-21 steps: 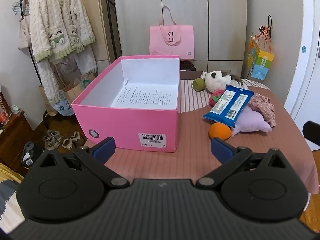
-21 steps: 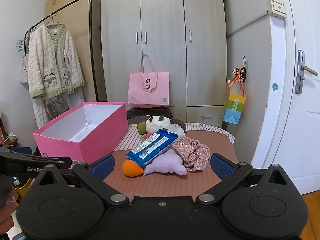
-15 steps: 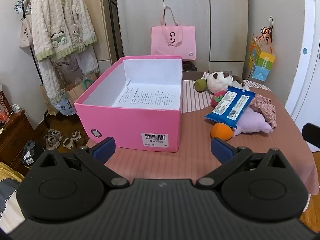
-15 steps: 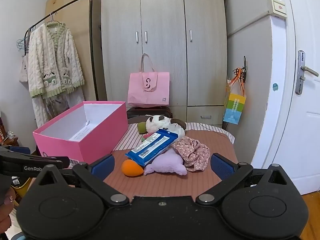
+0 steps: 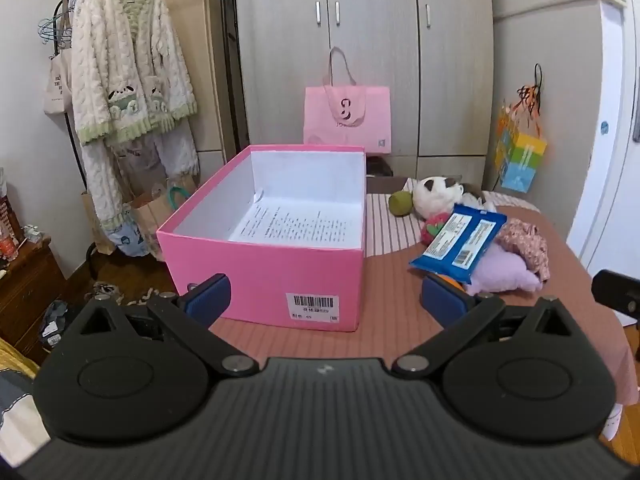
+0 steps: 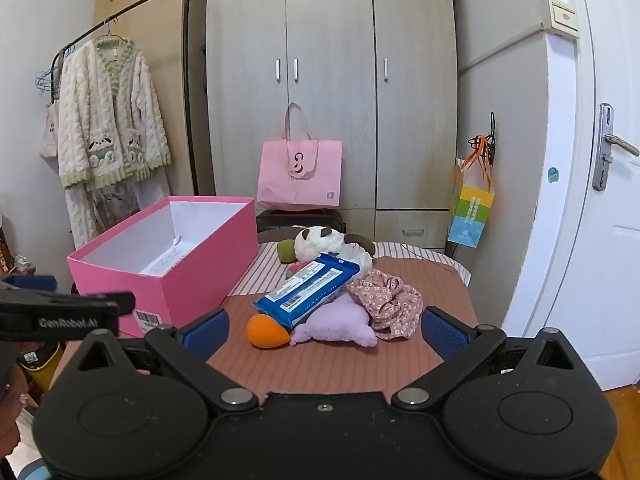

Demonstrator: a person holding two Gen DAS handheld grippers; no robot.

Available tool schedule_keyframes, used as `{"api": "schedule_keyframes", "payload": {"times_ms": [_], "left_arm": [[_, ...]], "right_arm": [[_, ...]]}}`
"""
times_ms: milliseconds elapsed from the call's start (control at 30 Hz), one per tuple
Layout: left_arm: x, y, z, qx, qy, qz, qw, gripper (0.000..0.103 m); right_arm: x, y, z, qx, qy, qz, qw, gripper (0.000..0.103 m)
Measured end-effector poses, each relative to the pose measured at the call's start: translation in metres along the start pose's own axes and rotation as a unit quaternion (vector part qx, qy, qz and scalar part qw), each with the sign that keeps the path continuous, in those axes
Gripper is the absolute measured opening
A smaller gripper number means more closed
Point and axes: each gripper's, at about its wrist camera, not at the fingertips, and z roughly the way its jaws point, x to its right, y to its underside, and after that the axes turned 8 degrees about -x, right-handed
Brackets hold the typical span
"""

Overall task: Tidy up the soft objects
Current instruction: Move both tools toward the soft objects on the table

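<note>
Sitting on the table [image 5: 304,344] near its left edge is a big pink box [image 5: 276,276] with its top off. The left wrist view looks right down into it and shows a sheet of paper [image 5: 296,224] with writing lying flat on the bottom. The right wrist view sees the box from the side, so only a bit of that paper shows.

The soft things are piled near the right edge of the table, apart from the box. The right wrist view shows them best: an orange ball [image 6: 266,332] at the front, touching a purple plush [image 6: 340,326], with a blue pack [image 6: 310,288] lying tilted on top. A flowery pink cloth [image 6: 390,304] is bunched just beside the purple plush. Behind them lie a white plush toy [image 6: 324,242] and a green ball [image 6: 286,250]. In the left wrist view the orange ball is almost hidden behind one finger.

The left gripper [image 5: 326,298] has its blue fingers [image 5: 210,298] spread wide apart with nothing between them, just in front of the box. The right gripper [image 6: 324,328] is spread wide too and holds nothing, with the pile ahead of it. The right view also shows the left gripper from the side, at the left, near the box.
</note>
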Motion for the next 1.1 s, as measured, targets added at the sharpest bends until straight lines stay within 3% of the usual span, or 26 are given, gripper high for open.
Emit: {"api": "schedule_keyframes", "payload": {"times_ms": [267,1100], "left_arm": [[-0.001,0.004,0.002,0.012,0.012,0.006,0.9998,0.103],[-0.004,0.012,0.007,-0.023,0.032,0.006,0.9992,0.103]], "right_arm": [[0.010,0.002,0.007,-0.009,0.009,0.019,1.000,0.103],[0.016,0.009,0.007,-0.018,0.019,0.020,0.999,0.103]]}}
